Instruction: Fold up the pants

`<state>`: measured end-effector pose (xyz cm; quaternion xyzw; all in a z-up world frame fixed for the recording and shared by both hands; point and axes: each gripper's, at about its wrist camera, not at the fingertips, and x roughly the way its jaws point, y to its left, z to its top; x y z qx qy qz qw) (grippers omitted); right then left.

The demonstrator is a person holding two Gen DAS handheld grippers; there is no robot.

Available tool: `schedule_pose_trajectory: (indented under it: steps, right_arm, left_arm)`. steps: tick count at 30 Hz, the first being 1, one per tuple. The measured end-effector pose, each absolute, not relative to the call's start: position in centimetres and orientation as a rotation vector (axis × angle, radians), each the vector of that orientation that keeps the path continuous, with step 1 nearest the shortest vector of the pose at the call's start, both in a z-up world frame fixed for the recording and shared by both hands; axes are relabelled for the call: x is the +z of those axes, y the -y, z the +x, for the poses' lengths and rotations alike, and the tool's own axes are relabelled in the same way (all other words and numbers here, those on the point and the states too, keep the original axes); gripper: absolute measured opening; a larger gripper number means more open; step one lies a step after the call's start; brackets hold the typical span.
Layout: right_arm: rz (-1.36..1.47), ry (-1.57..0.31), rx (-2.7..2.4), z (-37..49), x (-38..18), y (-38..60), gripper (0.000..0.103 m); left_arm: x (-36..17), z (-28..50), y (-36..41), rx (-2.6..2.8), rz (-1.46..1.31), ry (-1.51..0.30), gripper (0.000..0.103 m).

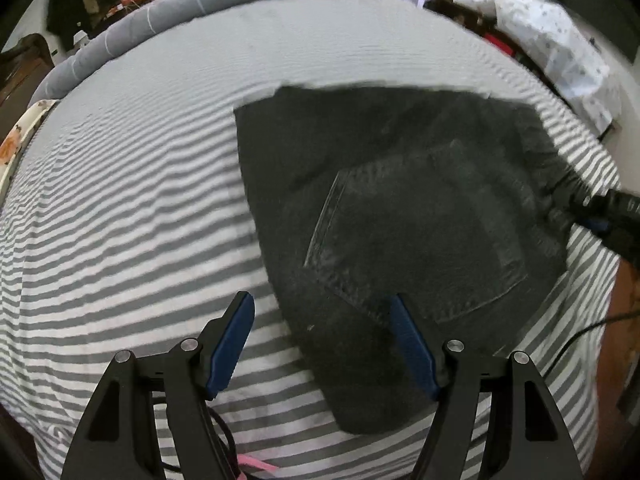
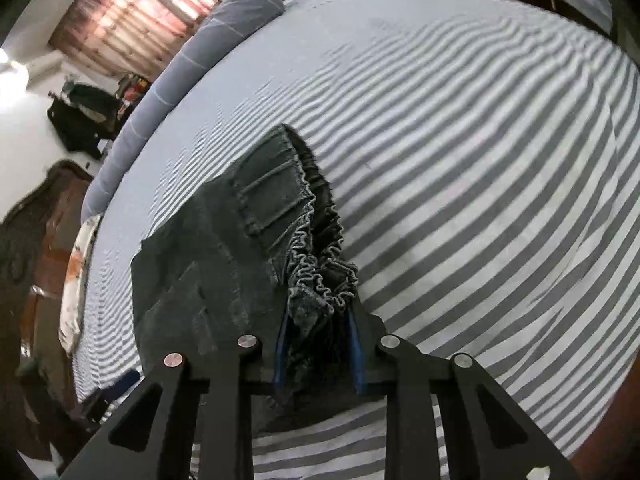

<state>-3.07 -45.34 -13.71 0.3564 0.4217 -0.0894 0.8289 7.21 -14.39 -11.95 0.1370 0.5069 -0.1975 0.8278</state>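
Note:
Dark grey denim pants (image 1: 400, 220) lie folded into a compact block on the striped bed, back pocket facing up. My left gripper (image 1: 324, 300) is open and empty, hovering above the pants' near left edge. My right gripper (image 2: 320, 312) is shut on the pants' elastic waistband (image 2: 320, 268) and holds that end. In the left wrist view the right gripper (image 1: 600, 212) shows at the pants' right edge. The folded pants (image 2: 208, 248) spread left of the right gripper.
The bed has a grey and white striped sheet (image 1: 120, 200). A grey rolled blanket (image 1: 192, 4) lies along its far edge. Dark wooden furniture (image 2: 44, 208) and clothes stand beyond the bed. A black cable (image 1: 576, 340) runs near the right bed edge.

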Motion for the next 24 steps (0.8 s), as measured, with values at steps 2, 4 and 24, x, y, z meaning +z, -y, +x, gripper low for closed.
schedule_pose_trajectory:
  steps: [2,4,24]
  right_arm:
    - [0.771,-0.902,-0.187,-2.8,-14.1,45.7,0.033]
    - [0.703,-0.931,-0.224,-2.5,-13.9,45.6,0.051]
    - [0.429,-0.945,-0.063,-3.2,-11.0,40.1,0.045]
  left_arm:
    - [-12.4,7.3,14.0,-0.418,0.29,-1.08,0.071]
    - [-12.5,7.4,13.8,-0.409,0.284,-1.089,0.071]
    - [-9.7,15.8,16.2,-0.548,0.118,-1.025,0.071]
